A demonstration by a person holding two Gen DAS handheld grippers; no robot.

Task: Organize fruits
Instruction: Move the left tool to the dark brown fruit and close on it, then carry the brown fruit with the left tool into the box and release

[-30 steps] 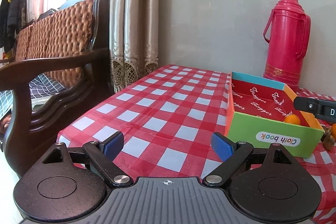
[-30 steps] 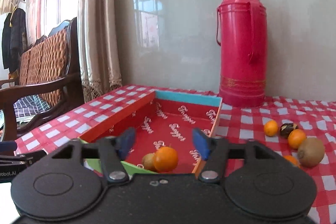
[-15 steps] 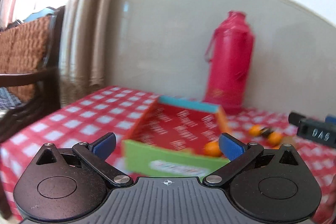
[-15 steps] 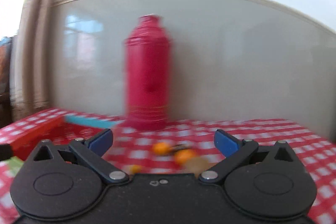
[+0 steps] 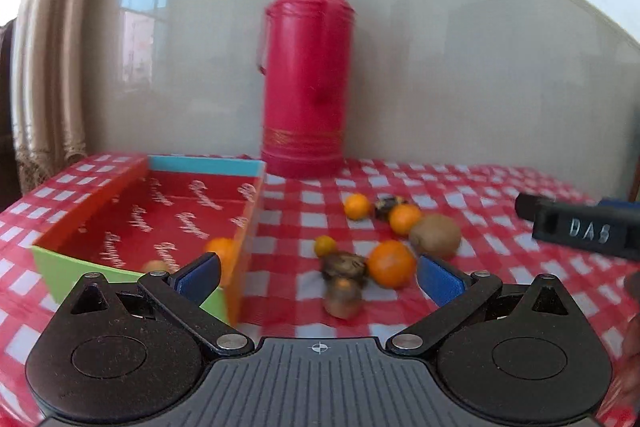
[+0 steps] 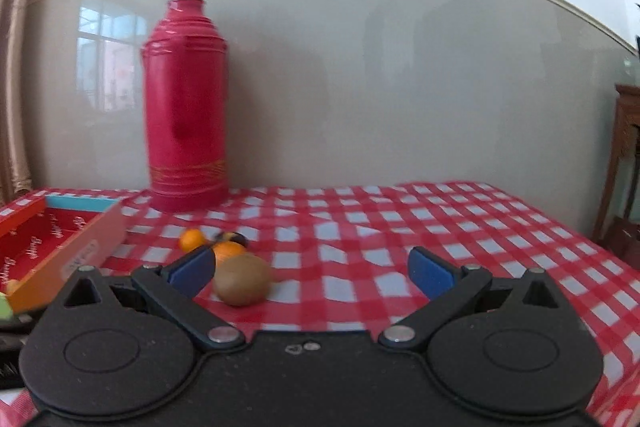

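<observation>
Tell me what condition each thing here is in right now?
Left gripper: jaws open, empty.
Right gripper: jaws open, empty.
Box: open-topped, an orange inside.
Kiwi: loose on the tablecloth.
Thermos: upright, capped.
Other fruit: scattered outside the box.

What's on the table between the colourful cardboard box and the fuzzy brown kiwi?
In the left wrist view, between the colourful cardboard box and the fuzzy brown kiwi lie a small orange, a dark wrinkled fruit and a bigger orange.
</observation>
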